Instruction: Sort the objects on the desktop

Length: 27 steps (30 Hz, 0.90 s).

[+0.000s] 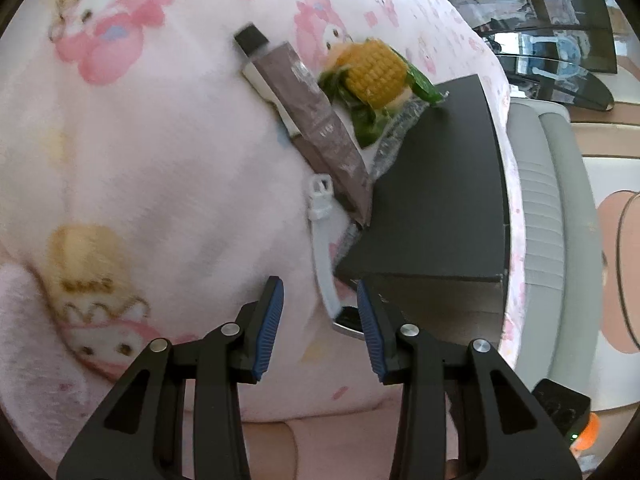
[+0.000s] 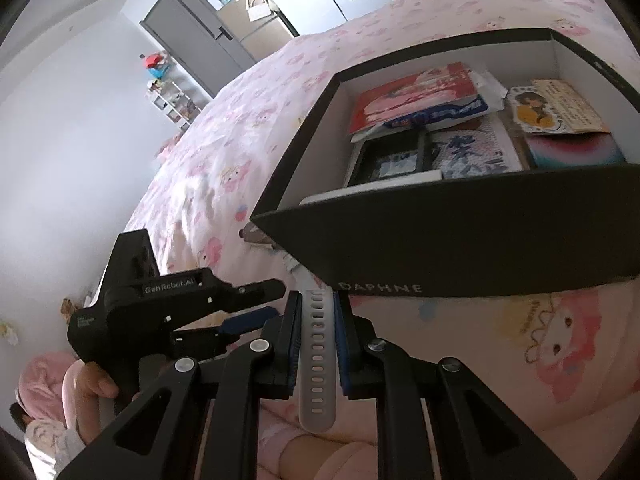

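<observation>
The right gripper point(image 2: 318, 334) is clamped on a white watch strap point(image 2: 318, 356), its pads pressed against both edges. The left gripper point(image 1: 320, 320) stands partly open with nothing between its pads; the same strap's buckle end point(image 1: 320, 196) lies at its 12 o'clock on the pink cartoon-print blanket point(image 1: 140, 160). The black shoebox point(image 2: 460, 236) (marked DAPHNE) sits at the right gripper's 1 o'clock, with a brown sachet point(image 1: 320, 120) and corn snack packet point(image 1: 376, 72) beside it.

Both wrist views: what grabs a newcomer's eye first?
In the right wrist view, the right gripper is shut on a pale watch strap, right below the open black box full of cards. In the left wrist view, a yellow corn toy lies at the box's far corner on the pink blanket.
</observation>
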Tool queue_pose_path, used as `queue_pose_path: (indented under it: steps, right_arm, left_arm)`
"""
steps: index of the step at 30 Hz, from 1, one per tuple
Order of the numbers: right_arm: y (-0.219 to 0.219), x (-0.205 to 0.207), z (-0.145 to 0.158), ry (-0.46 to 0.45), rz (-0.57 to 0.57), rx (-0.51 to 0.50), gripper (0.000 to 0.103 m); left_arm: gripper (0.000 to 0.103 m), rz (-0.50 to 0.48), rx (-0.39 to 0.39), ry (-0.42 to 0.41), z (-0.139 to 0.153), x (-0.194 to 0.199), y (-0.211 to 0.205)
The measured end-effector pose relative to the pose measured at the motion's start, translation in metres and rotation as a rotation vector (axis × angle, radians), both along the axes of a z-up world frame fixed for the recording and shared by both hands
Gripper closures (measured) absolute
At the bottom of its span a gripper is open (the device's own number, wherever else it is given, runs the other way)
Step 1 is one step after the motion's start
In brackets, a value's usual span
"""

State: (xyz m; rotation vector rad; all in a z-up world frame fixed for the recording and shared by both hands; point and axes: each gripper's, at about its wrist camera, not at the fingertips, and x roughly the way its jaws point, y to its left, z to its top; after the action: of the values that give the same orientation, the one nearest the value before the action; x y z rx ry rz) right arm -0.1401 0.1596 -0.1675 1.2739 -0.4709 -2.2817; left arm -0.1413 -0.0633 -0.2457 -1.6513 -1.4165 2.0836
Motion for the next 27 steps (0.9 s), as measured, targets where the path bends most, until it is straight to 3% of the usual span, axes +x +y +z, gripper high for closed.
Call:
queue_pose_path:
  steps: [10,13,15,20,27]
  right_arm:
    - [-0.013,0.012,0.025,0.095,0.155,-0.189,0.090]
    - [-0.011,0.011,0.024,0.092,0.147,-0.205,0.091]
    - [-0.010,0.008,0.020,0.083,0.123,-0.178,0.091]
    - [-0.004,0.000,0.008,0.069,0.040,-0.042,0.091]
    - [0.002,-0.009,-0.011,-0.001,-0.039,0.060,0.090]
  left_arm:
    - [0.065,-0.019,0.045,-0.012,-0.005,-0.002,0.006]
    - [0.098,-0.067,0.032,0.014,0.001,-0.002,0.010]
    - [0.100,-0.066,-0.025,0.033,0.008,-0.003,0.010]
    - [0.100,-0.028,-0.039,0.072,0.018,-0.002,0.001]
    - [0.100,-0.030,-0.077,0.231,0.045,0.006,0.000]
